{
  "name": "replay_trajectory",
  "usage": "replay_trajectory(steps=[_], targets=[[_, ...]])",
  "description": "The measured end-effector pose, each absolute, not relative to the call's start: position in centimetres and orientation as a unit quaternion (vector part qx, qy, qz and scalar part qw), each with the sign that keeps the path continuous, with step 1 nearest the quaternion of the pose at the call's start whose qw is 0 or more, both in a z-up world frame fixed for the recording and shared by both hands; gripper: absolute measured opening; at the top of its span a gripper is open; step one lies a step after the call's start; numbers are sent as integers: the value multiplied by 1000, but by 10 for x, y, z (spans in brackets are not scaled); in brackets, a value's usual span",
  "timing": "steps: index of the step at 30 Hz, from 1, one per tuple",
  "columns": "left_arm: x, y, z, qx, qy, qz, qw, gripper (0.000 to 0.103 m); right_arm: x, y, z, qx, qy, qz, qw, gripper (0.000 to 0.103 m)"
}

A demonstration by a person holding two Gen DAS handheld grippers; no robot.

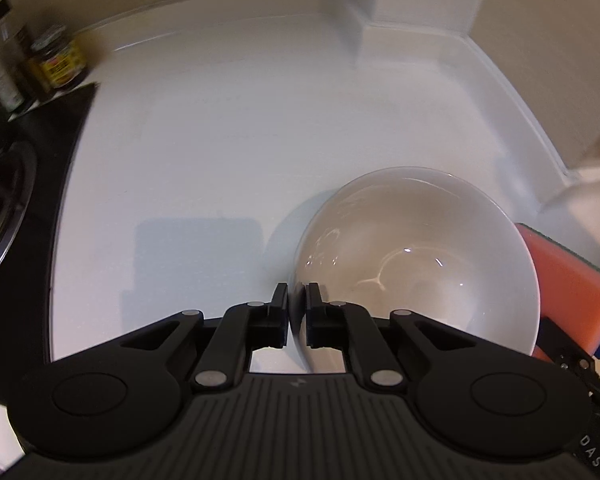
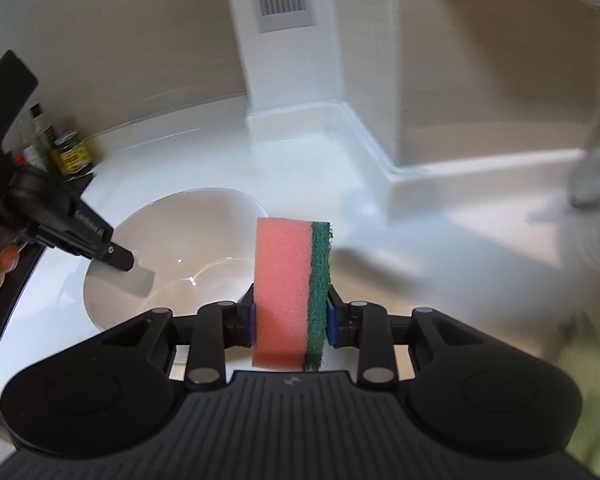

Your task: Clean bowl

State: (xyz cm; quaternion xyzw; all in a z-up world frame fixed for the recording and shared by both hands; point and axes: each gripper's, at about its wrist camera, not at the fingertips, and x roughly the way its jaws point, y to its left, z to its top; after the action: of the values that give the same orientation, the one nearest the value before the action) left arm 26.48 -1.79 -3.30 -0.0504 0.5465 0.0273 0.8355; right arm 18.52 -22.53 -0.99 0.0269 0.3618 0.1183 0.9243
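Observation:
A white bowl (image 1: 420, 248) sits on the white counter (image 1: 204, 152). My left gripper (image 1: 297, 316) is shut on the bowl's near left rim, one finger outside the wall and one inside. In the right wrist view the same bowl (image 2: 196, 236) lies left of centre, with the left gripper (image 2: 120, 260) clamped on its left rim. My right gripper (image 2: 290, 320) is shut on a pink sponge with a green scouring side (image 2: 288, 292), held upright just right of the bowl. The sponge (image 1: 568, 280) also shows at the right edge of the left wrist view.
A black stove (image 1: 16, 184) with a burner borders the counter on the left. Jars and bottles (image 1: 56, 60) stand at its back corner. A white backsplash and wall column (image 1: 400, 20) close the counter behind. A green cloth (image 2: 592, 392) lies at the right.

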Motion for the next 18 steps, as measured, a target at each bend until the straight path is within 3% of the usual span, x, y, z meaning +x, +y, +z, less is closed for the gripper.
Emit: replay_trajectory(steps=[18], targets=[[254, -13, -31, -81, 524, 64, 845, 5, 132, -209, -2, 70, 386, 96, 915, 27]])
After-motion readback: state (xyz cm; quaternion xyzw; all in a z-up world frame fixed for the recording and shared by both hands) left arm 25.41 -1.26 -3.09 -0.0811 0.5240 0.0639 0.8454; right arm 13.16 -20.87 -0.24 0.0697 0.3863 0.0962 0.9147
